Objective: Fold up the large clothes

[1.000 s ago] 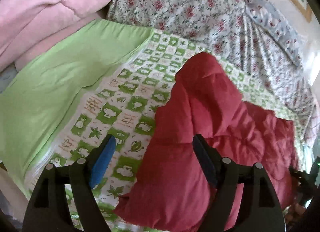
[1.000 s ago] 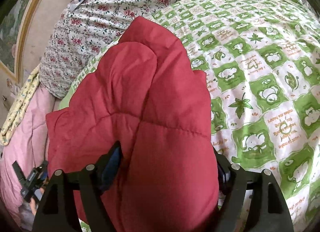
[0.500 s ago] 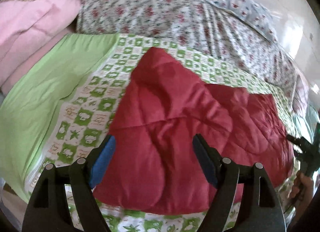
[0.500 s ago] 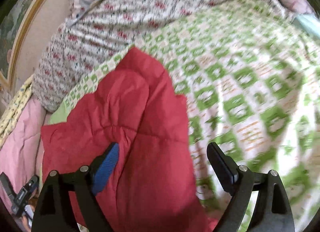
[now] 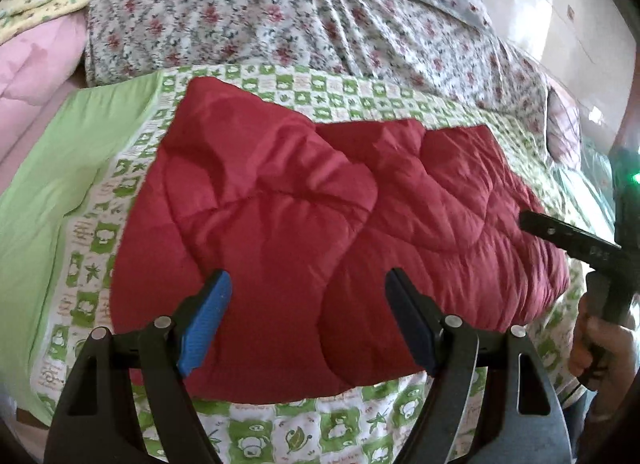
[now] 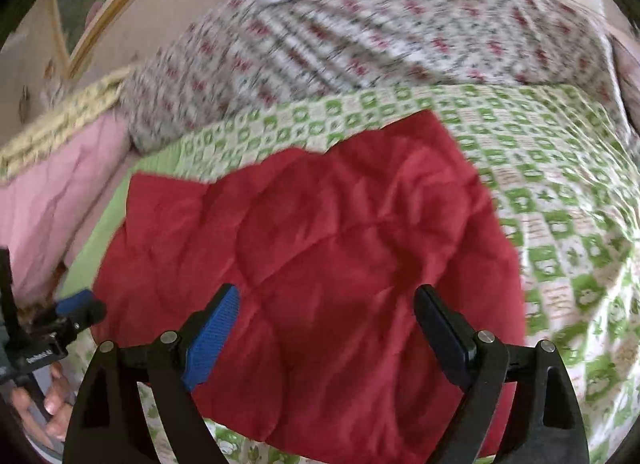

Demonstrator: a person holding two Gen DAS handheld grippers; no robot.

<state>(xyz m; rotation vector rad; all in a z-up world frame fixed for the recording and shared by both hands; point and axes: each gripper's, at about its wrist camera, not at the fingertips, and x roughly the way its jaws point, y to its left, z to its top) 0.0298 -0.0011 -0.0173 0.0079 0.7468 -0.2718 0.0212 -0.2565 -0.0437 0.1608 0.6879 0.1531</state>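
Folded red quilted garment [image 5: 320, 216] lies on the green-checked bedspread [image 5: 304, 424].

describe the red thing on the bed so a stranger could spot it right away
On the bed's green-and-white checked sheet, below the floral quilt, lies a red quilted puffy garment, folded into a rough rectangle. It is the only solid red item; its neighbours are patterned, pink or pale green.

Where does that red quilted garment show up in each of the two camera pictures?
Left wrist view: the red quilted garment fills the centre, reaching toward the right edge.
Right wrist view: it fills the centre and lower middle.
Shared landmark: the green checked sheet beneath it.
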